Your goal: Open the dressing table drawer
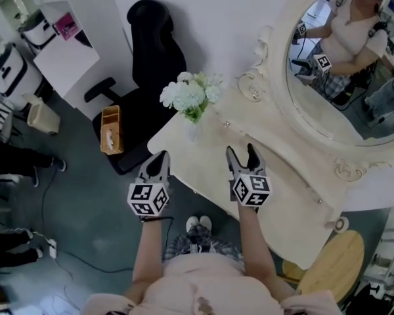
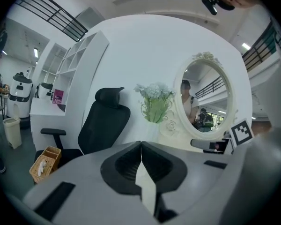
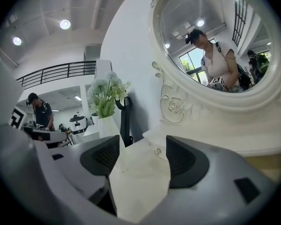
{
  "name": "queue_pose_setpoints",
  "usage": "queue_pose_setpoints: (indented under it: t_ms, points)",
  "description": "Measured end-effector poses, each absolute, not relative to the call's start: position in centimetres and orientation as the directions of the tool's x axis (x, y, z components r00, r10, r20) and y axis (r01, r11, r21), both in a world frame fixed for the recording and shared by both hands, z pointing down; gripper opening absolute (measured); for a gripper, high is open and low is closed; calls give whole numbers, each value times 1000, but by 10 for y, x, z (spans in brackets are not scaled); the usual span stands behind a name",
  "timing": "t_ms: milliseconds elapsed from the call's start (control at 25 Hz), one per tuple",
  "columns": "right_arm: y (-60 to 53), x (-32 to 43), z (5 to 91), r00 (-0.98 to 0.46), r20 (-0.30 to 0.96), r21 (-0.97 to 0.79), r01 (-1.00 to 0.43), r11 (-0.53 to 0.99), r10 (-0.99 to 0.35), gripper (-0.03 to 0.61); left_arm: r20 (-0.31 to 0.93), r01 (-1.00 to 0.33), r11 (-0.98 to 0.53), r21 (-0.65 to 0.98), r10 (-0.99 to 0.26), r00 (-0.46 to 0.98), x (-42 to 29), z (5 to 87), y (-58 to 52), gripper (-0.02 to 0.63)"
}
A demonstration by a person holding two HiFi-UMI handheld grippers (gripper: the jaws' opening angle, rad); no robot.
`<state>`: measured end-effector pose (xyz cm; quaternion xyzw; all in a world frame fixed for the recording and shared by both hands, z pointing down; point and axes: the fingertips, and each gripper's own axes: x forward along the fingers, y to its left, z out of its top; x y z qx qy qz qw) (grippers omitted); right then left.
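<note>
White-walled studio, cream dressing table point(image 1: 203, 169). Drawer point(image 3: 154, 144): closed, at table's back beneath oval mirror point(image 1: 345, 104). Right gripper point(image 1: 240, 151): over tabletop, jaws parted, empty, facing drawer. Left gripper point(image 1: 161, 157): by table's near-left corner, clenched, empty. Flower vase point(image 1: 192, 97): table's back-left corner.

1. Your head view looks steeply down onto the desk point(image 1: 203, 169).
2. Your left gripper view faces roughly level toward the flowers point(image 2: 154, 97) and mirror point(image 2: 203, 102).
3. Your right gripper view sits close over the desk and shares both.

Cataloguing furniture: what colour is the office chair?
The office chair is black, clearest in the left gripper view.
</note>
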<state>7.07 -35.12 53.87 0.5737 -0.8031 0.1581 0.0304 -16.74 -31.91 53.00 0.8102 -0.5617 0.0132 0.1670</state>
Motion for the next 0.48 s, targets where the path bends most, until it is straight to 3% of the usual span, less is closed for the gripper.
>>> queue_pose_setpoints:
  t_ms: [480]
  points:
    - [-437, 56, 619, -142, 412, -237, -970, 45, -900, 241, 271, -902, -287, 321, -885, 378, -181, 574, -341, 28]
